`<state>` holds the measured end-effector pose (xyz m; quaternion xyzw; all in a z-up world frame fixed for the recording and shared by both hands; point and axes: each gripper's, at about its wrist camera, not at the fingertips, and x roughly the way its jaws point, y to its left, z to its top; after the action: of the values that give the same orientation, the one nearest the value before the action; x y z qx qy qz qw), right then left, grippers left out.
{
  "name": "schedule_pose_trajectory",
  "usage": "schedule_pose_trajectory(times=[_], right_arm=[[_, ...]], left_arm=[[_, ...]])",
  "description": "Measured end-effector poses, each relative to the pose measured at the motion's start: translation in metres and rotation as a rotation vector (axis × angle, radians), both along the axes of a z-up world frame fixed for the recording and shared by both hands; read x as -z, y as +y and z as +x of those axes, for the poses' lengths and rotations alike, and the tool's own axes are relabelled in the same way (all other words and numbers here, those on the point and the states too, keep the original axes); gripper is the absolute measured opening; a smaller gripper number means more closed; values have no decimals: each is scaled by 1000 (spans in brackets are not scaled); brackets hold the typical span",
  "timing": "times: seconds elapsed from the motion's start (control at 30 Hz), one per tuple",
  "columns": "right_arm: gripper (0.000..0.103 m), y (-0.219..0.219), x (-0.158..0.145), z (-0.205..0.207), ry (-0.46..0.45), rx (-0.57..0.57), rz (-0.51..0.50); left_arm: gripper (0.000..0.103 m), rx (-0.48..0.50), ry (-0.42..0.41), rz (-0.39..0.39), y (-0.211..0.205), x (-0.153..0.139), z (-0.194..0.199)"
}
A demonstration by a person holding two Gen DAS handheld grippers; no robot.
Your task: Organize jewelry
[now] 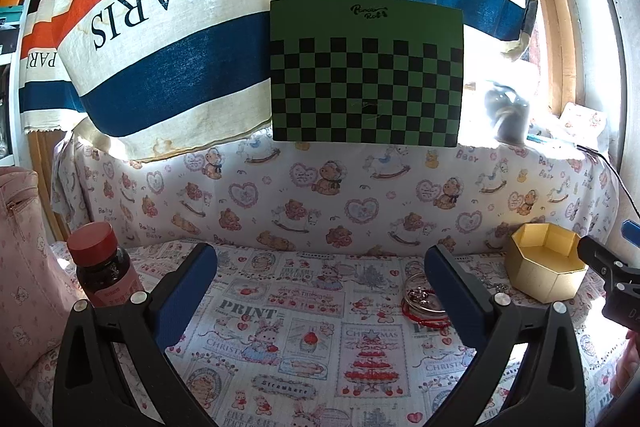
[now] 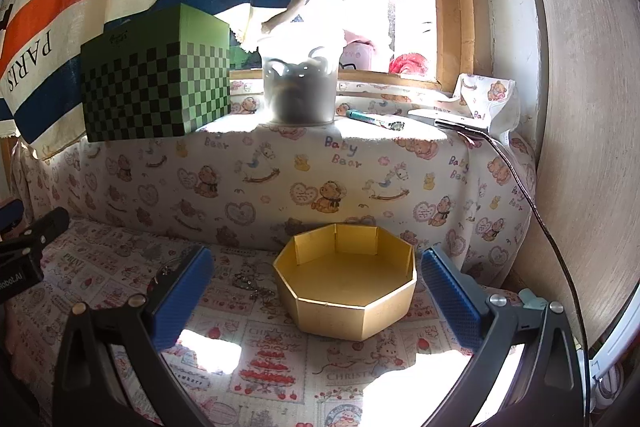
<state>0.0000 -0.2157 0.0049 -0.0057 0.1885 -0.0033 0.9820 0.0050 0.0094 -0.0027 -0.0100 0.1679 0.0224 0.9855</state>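
Gold card forms the octagonal box, which sits open and empty on the printed cloth straight ahead of the right gripper, between the lines of its two blue-padded fingers and a little beyond their tips. That gripper is spread wide and holds nothing. Just past its left finger, to the left of the box, a thin chain lies loose on the cloth, and a ring of metal partly shows behind the finger's tip; what else lies there is hidden.

The left gripper is likewise released, its jaws far apart with only bare cloth between them. The bangles, silver rings tangled with red cord, lie in a small heap on the cloth just inside and partly behind its right finger. Farther right, beyond that finger, stands the box, apart from the heap. The tip of the right gripper shows at the right edge, near the box. To the left of the left finger stands a dark bottle with a red cap, upright, and left of it a pink bag.

Ahead of both grippers a ledge draped in bear-print fabric rises behind the cloth. On it rests a green checkered box, with a grey pot beside it to the right, a pen lying flat, and a dark cable running down the right side. A striped curtain marked PARIS hangs behind.
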Motion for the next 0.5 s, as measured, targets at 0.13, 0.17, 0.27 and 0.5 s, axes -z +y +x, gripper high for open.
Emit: schedule_pose_trajectory(times=[0.13,0.17,0.27,0.5], right_arm=[[103,-2,1,3,31,-30,31],[103,-2,1,3,28,-22,27],[103,-2,-1,-1,9,-2,13],[103,-14,-11,-5,-9,3,39]], left_arm=[[103,-1,19,18,0,1,4],[103,-13,25,45,-2,2,5],[103,-54,33,108,-2,2,7],[103,-29,215,75,16,4,26]])
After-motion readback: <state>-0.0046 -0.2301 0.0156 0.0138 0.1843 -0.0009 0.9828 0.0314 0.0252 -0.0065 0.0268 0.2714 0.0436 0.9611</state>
